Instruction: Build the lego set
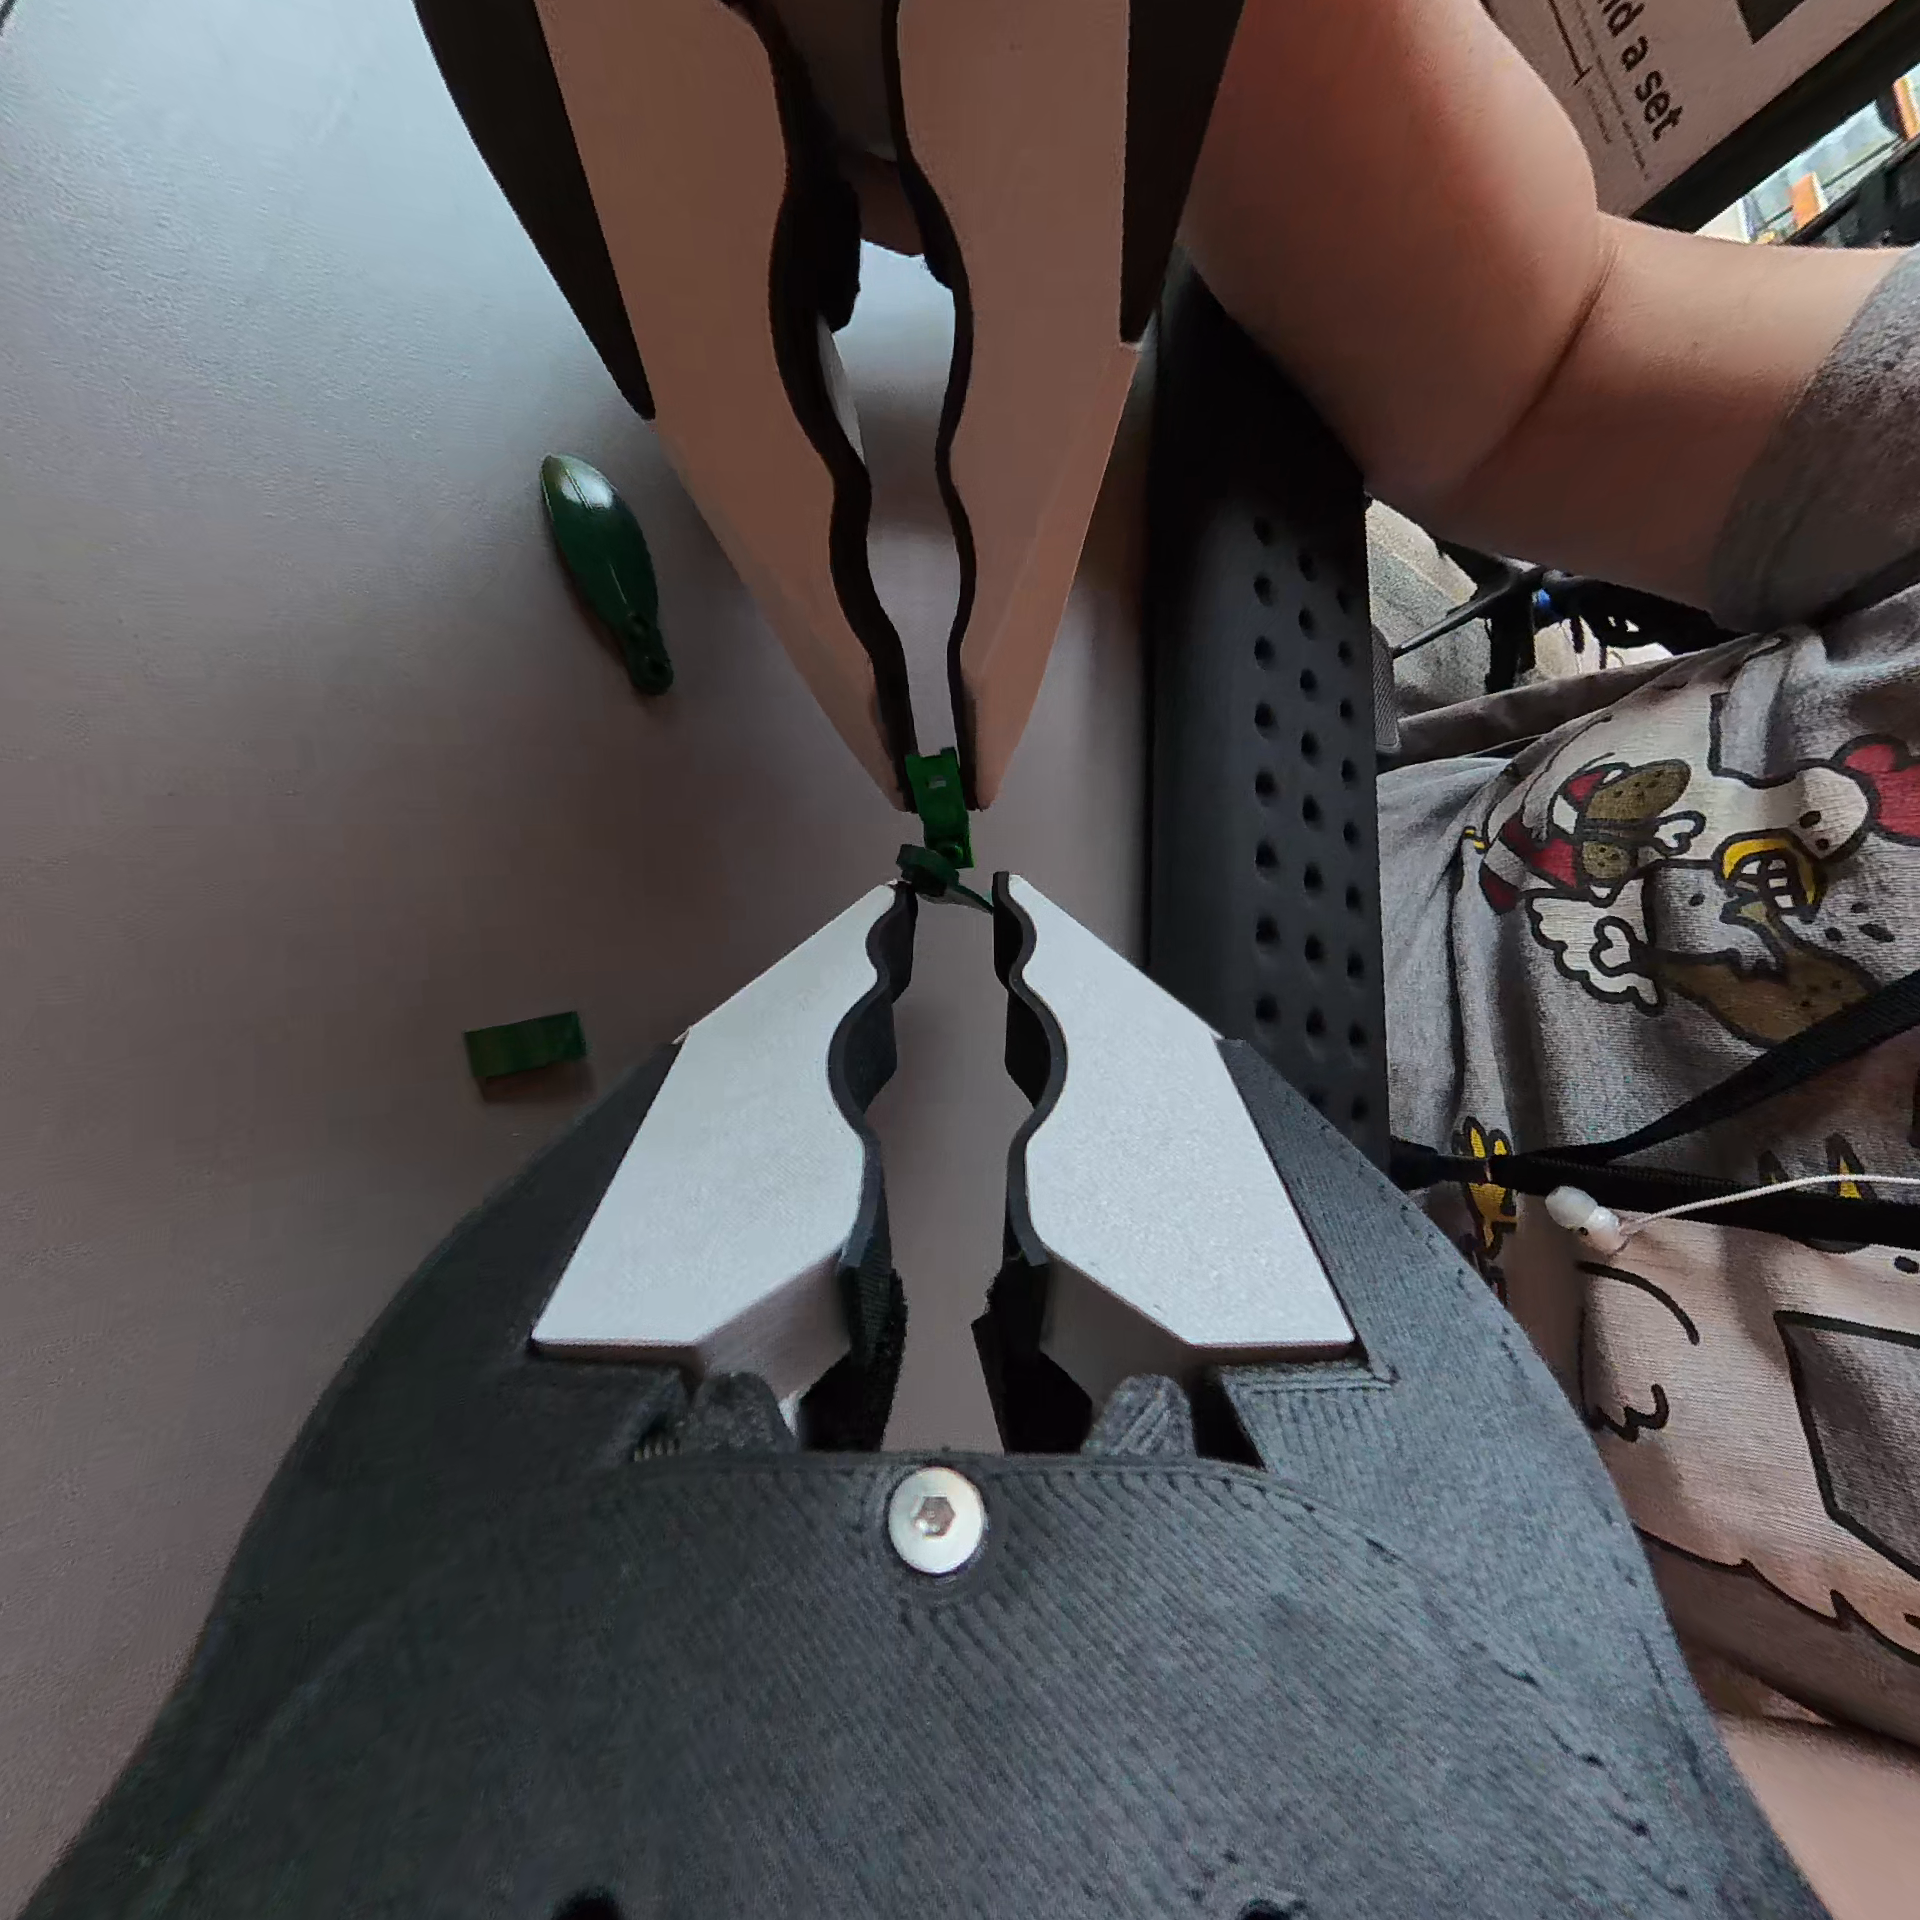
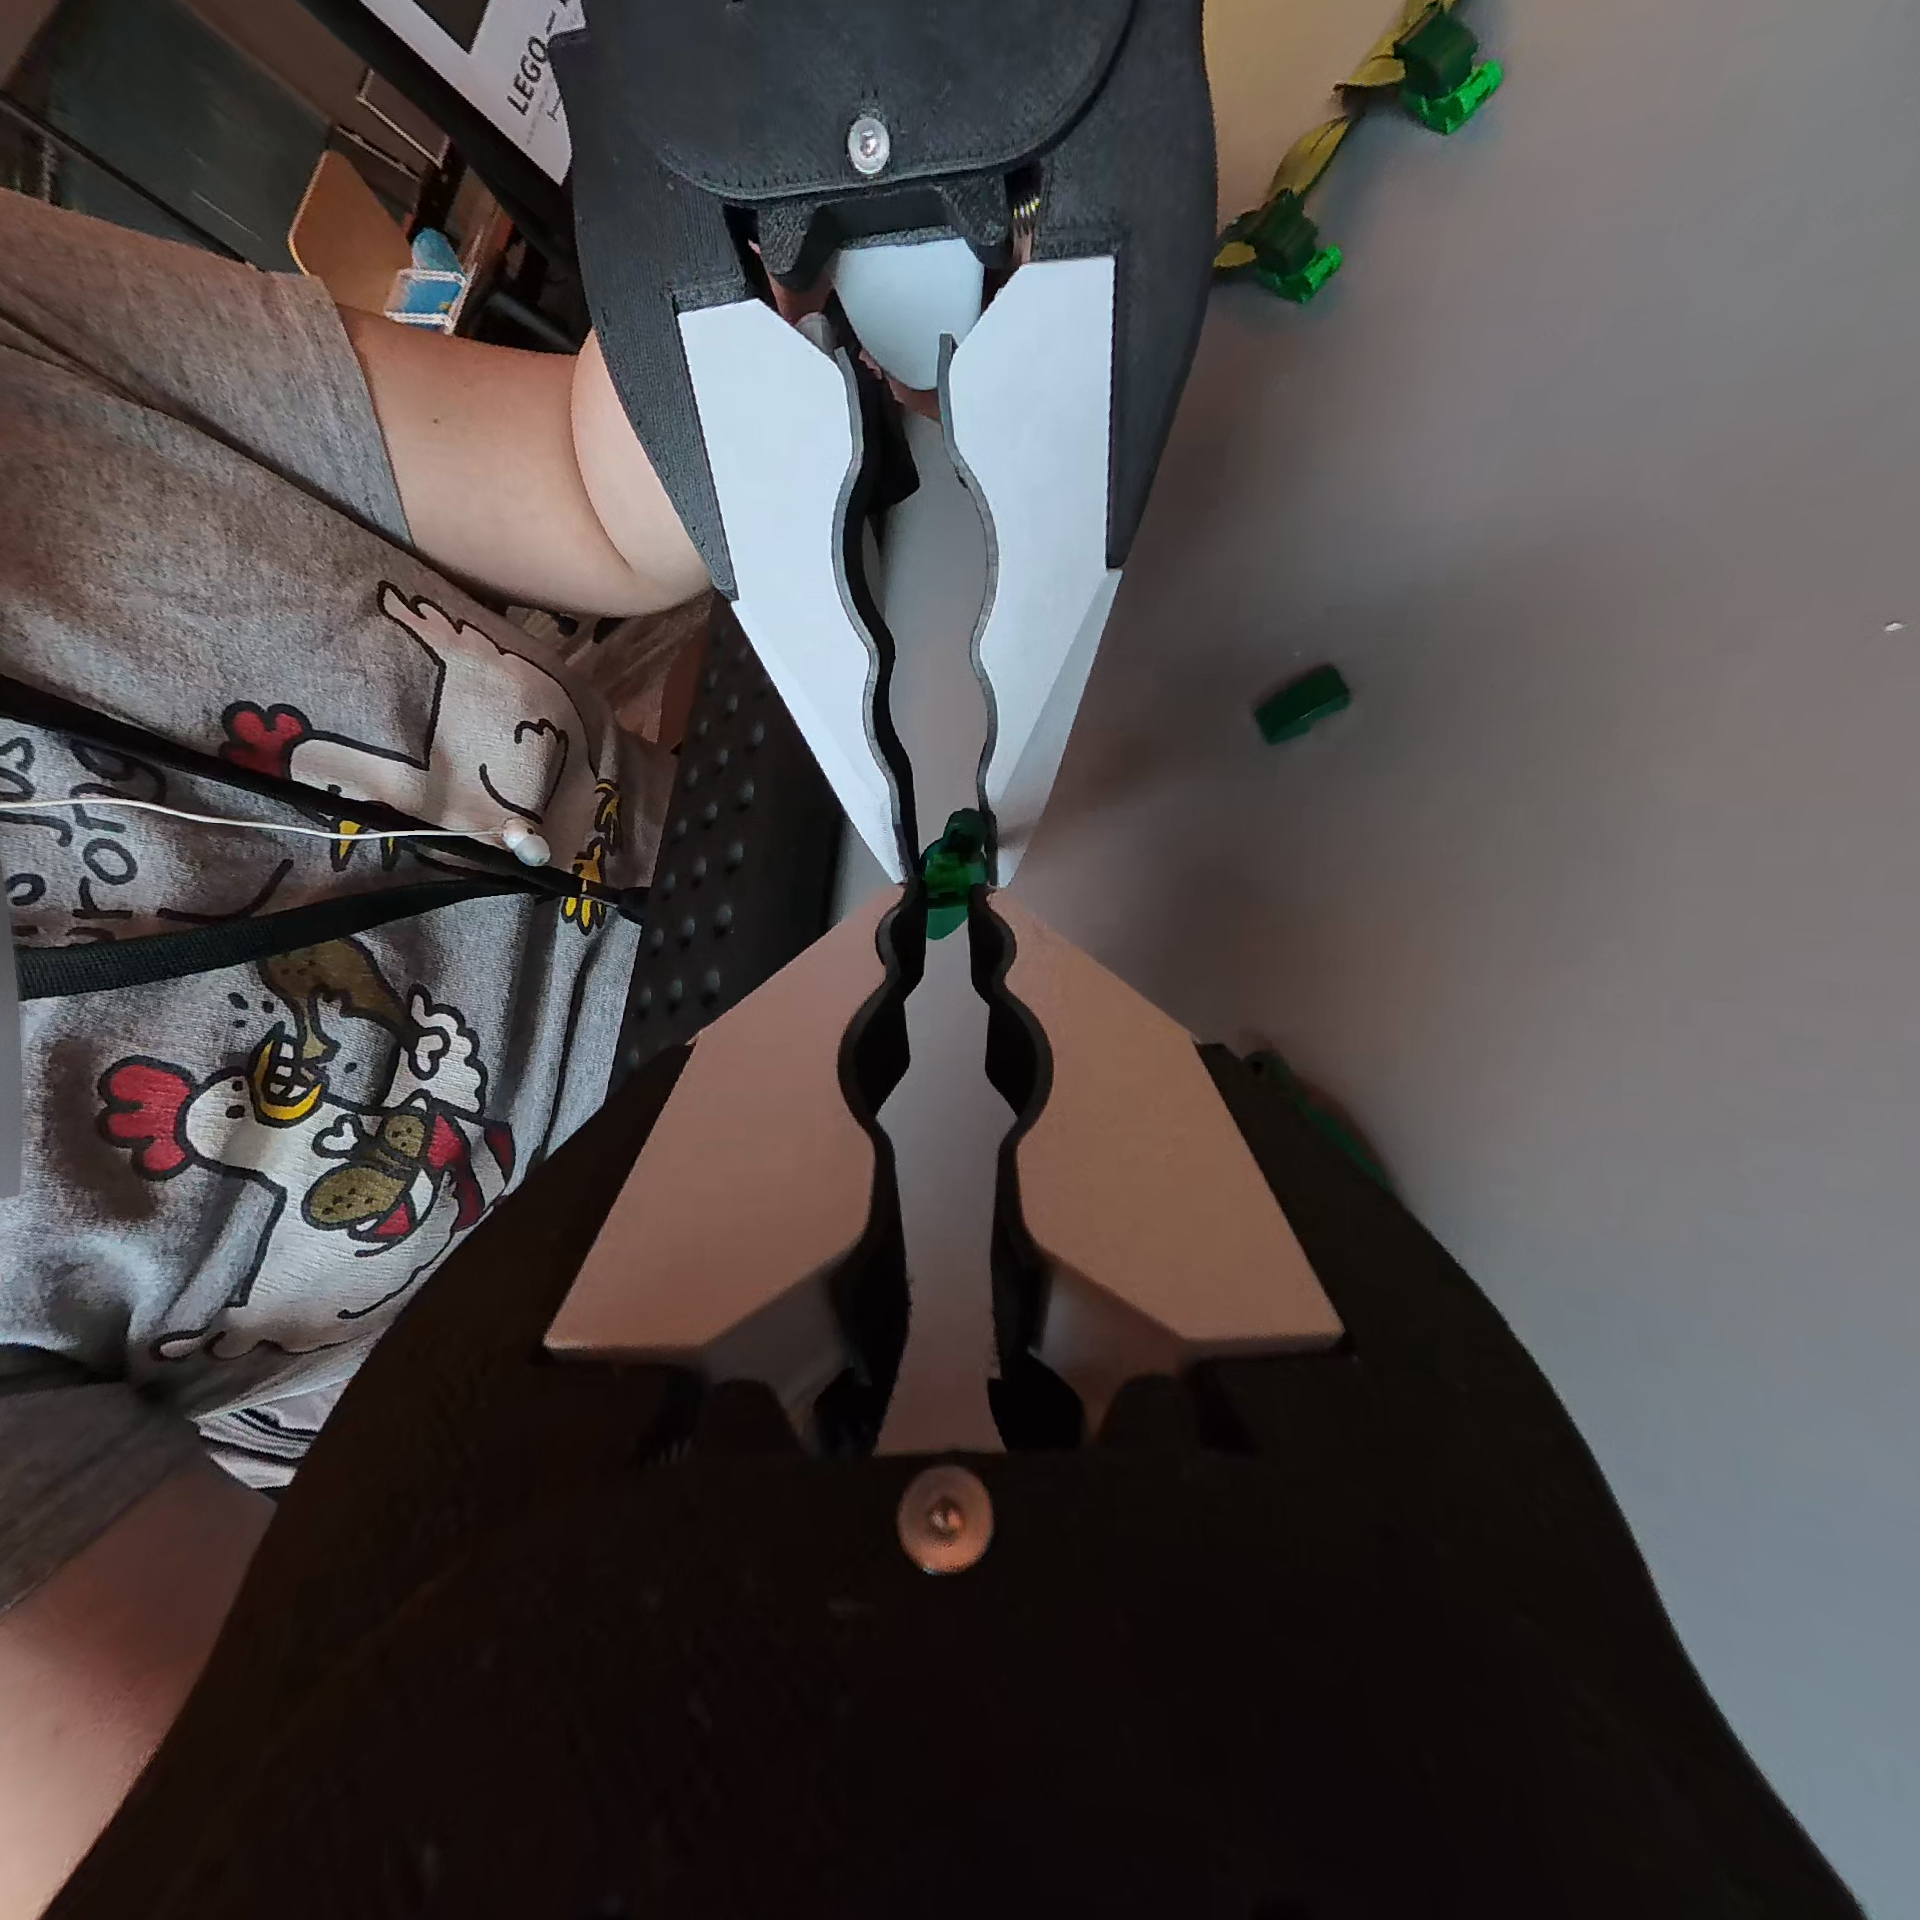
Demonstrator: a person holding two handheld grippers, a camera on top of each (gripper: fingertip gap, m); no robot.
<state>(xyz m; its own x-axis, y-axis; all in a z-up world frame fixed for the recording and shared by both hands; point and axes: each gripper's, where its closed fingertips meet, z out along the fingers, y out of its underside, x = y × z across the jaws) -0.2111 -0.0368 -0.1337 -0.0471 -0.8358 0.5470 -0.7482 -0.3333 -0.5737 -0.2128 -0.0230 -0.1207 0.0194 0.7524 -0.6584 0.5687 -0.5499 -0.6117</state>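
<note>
Your two grippers are nose to nose here, tip against tip over the grey table [image 1: 260, 520]. In the left wrist view, the left gripper [image 1: 951, 883] sits at the bottom of the frame, pinched on a dark green bit [image 1: 935, 881] right at its tips. The right gripper [image 1: 935, 790] comes down from the top, clamped on a brighter green clip piece [image 1: 940, 795]. Both pieces hang in the air at frame centre, touching or as good as.

The thing that matters: both pieces lie along the same line as the fingers, so I'd say the join goes straight in along that axis, not sideways. Neither hand looks nearer; it's a meet-in-the-middle push. Whether they've clicked together yet, I can't tell.

Spares on the table: a dark green leaf [image 1: 608, 566] at upper left, a flat green plate [image 1: 525, 1044] at lower left, and in the right wrist view a vine section [image 2: 1340, 156] at the top right.
</note>
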